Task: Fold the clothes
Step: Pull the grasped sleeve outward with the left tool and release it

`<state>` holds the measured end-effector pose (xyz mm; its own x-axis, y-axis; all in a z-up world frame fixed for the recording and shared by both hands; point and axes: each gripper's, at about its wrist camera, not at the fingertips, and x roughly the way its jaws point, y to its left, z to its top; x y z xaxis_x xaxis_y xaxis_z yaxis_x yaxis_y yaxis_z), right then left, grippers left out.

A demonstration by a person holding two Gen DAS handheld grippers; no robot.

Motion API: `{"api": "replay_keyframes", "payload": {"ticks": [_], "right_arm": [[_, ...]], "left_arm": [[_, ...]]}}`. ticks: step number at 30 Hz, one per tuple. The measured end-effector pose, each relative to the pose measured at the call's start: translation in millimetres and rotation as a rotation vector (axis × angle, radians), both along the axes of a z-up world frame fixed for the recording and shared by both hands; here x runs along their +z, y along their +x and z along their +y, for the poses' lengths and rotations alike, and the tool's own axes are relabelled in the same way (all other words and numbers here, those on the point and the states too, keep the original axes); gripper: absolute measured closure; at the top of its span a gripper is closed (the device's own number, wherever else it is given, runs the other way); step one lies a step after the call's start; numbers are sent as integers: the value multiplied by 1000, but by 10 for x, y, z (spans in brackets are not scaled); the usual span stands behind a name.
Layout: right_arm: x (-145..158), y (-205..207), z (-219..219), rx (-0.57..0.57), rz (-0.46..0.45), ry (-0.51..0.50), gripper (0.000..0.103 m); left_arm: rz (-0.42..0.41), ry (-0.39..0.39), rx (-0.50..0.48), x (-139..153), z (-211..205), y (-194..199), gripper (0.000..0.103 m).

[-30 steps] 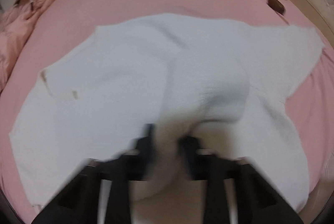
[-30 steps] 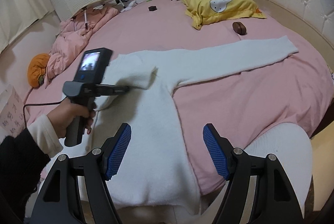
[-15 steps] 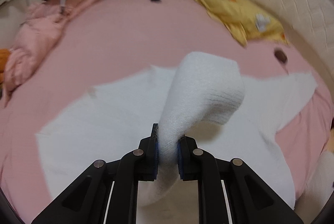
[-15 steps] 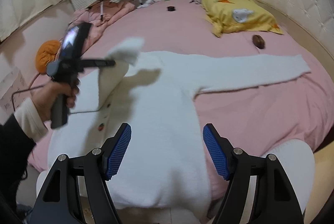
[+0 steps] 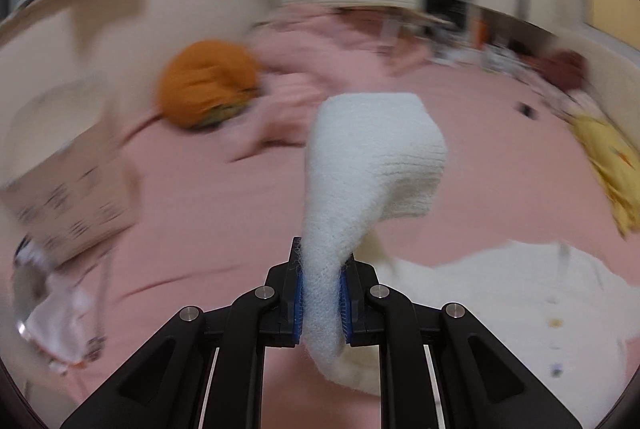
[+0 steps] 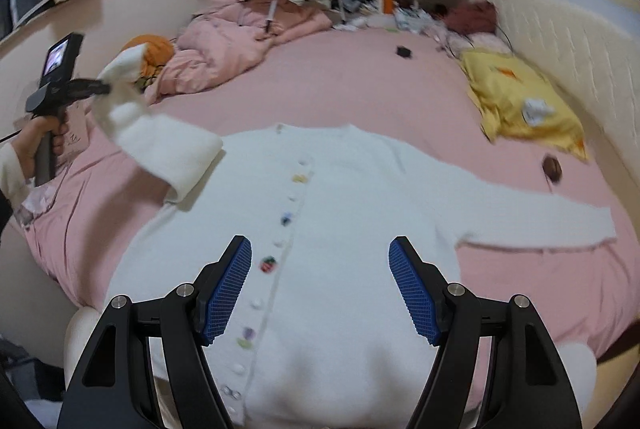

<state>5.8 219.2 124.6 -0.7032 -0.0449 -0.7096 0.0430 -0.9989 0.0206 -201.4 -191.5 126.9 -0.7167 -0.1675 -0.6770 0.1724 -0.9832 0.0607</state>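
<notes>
White cardigan [image 6: 344, 229] spread across frame centre on pink bed [image 6: 352, 85], left gripper [image 5: 322, 293] pinching its sleeve cuff [image 5: 360, 165] at upper left, right gripper [image 6: 320, 285] jaws spread, holding nothing, low centre.

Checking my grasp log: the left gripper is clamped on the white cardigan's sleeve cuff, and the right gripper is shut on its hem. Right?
Not quite. The left gripper does clamp the sleeve cuff of the white cardigan, but the right wrist view shows the right gripper open above it, holding nothing.
</notes>
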Motion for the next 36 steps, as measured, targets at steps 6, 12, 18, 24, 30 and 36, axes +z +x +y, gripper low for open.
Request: {"api": "replay_keyframes", "payload": {"ticks": [6,12,18,24,30,36], "right_arm": [[46,-115,-505,71,-3,42,31],[-79,-149,-879,116,-56,112,31],[-162,-125,-1105,131,-85,169,31],[-203,-140,-1238,141,-99,194,31],[-245,-140,-1285,162,-114,184,31],[-300,-157,-1327,174,-130,167,31]], "left_arm": [[-27,65,227,-357,-1378,289,89],[-28,169,319,-923,-1877,458,89],[-31,247,373,-1488,-2122,582,84],[-37,311,425,-1994,-2355,698,74],[-19,-33,691,-1586,-2488,915,17],[45,169,511,-1520,-2314,789,12]]}}
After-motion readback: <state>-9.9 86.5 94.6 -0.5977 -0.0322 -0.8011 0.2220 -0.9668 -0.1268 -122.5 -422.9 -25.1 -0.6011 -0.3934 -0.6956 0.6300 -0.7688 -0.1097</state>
